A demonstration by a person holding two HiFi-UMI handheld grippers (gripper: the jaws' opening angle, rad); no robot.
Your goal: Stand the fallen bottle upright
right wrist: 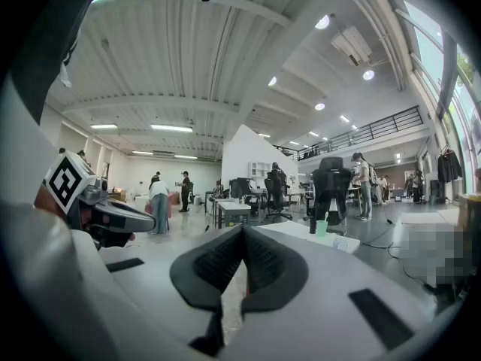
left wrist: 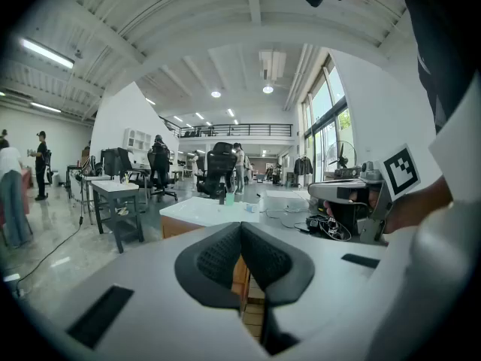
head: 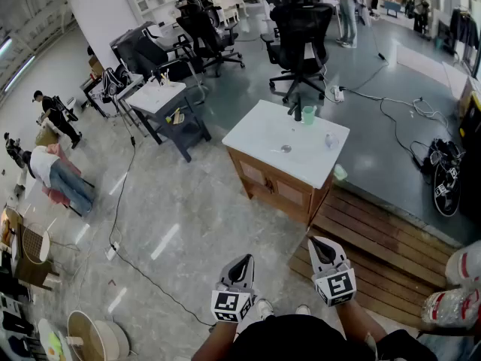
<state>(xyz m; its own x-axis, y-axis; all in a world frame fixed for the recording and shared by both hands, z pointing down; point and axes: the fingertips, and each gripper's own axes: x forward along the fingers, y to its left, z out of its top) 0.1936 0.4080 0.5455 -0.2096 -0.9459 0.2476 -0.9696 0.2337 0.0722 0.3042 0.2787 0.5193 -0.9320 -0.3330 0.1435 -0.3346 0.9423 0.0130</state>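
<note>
You hold two grippers, the left gripper [head: 242, 262] and the right gripper [head: 322, 244]. Each has its jaws closed pad to pad, with nothing between them. Well apart from both, one white vanity top [head: 255, 135] carries one clear bottle [head: 328, 139], apparently lying on its side, near one green cup [head: 308, 114] and one black faucet [head: 297, 111]. You cannot tell the cup's contents.

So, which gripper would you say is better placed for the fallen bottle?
Probably the right gripper: the small clear bottle lies toward the white countertop's right end, ahead of it rather than the left gripper.
</note>
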